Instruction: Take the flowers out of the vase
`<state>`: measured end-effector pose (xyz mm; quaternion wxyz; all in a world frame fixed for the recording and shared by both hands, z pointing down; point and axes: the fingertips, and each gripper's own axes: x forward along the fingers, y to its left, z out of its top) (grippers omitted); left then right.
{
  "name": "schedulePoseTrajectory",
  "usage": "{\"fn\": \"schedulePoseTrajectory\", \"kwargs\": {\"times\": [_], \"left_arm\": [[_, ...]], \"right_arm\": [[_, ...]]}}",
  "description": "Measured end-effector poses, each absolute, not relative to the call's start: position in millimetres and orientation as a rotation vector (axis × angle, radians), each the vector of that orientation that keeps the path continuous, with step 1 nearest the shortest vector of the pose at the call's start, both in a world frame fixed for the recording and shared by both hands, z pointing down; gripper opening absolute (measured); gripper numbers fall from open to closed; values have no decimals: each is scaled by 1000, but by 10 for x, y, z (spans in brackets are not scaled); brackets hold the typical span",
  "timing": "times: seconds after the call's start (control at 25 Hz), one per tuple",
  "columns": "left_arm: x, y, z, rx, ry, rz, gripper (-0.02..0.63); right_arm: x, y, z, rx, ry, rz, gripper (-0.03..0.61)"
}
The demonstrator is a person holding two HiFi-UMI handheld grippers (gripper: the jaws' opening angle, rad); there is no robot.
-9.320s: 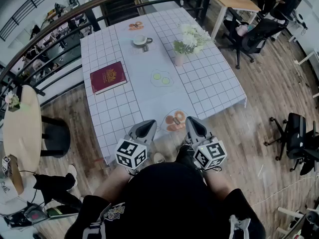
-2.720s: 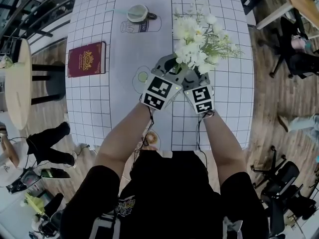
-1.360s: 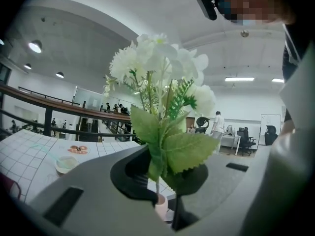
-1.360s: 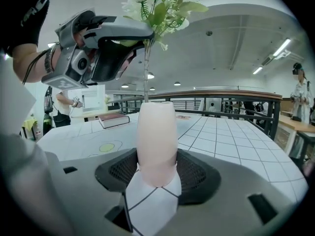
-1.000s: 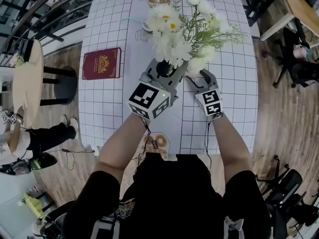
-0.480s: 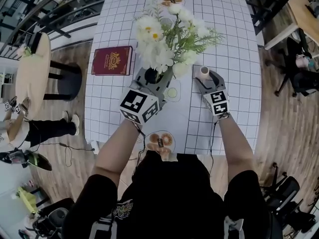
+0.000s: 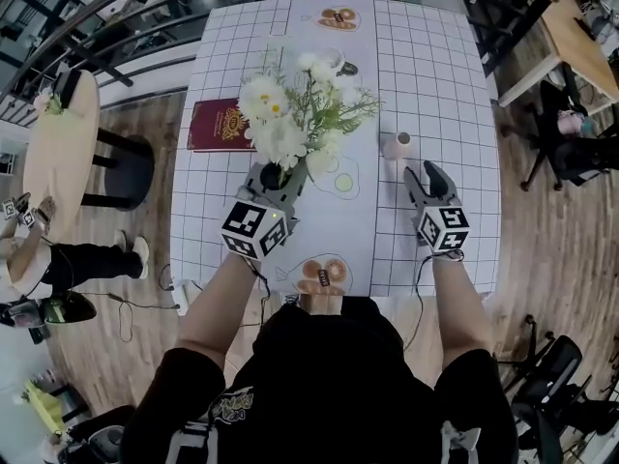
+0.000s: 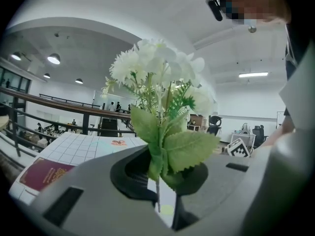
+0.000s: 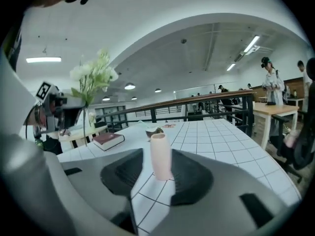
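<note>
The flowers (image 7: pixel 295 124) are out of the vase (image 7: pixel 397 145) — the whole bunch hangs in the air to the vase's left, well apart from it and above the table (image 7: pixel 445 85). My left gripper (image 7: pixel 270 176) has its jaws pinched narrow on the thin stems, low down under the leaves. I judge that the sensible spot: no bloom gets crushed, and the bunch stands upright rather than flopping. The vase stands upright and empty on the checked cloth, just ahead of my right gripper (image 7: pixel 426 172). That gripper's jaws are spread wide and have just been closing a little; the vase shows in the gap beyond their tips, but neither pad touches it — nothing is gripped there. I reckon that hand sits close so it can steady the vase. What's left, I judge, is laying the bunch down clear of the vase.
</note>
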<state>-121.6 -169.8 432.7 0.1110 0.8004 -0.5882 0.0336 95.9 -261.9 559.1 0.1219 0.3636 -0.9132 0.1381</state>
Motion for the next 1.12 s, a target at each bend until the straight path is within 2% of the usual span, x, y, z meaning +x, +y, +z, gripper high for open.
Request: {"fn": "schedulePoseTrajectory", "kwargs": {"times": [0.04,0.08,0.12,0.64,1.12], "left_arm": [[-1275,-1599,4331,2339,-1725,99,55],[-1328,-1505,4338,2331,-1723,99,55],[-1378,-1436,4344,2330,-1719,97,55],[-2029,-306,4172,2326,-1732,97,55],[-2336,641,4222,2352,-1652,109,55]], "right_arm": [[978,-2535,5473,1101,-2668,436,86],[985,-2455,5360,1138,-2675,464,32],[972,-2394,5247,1165,-2687,485,23],[178,-1107,4166,1184,-2812,461,23],[-361,146,4026,1175,-2831,445,21]]}}
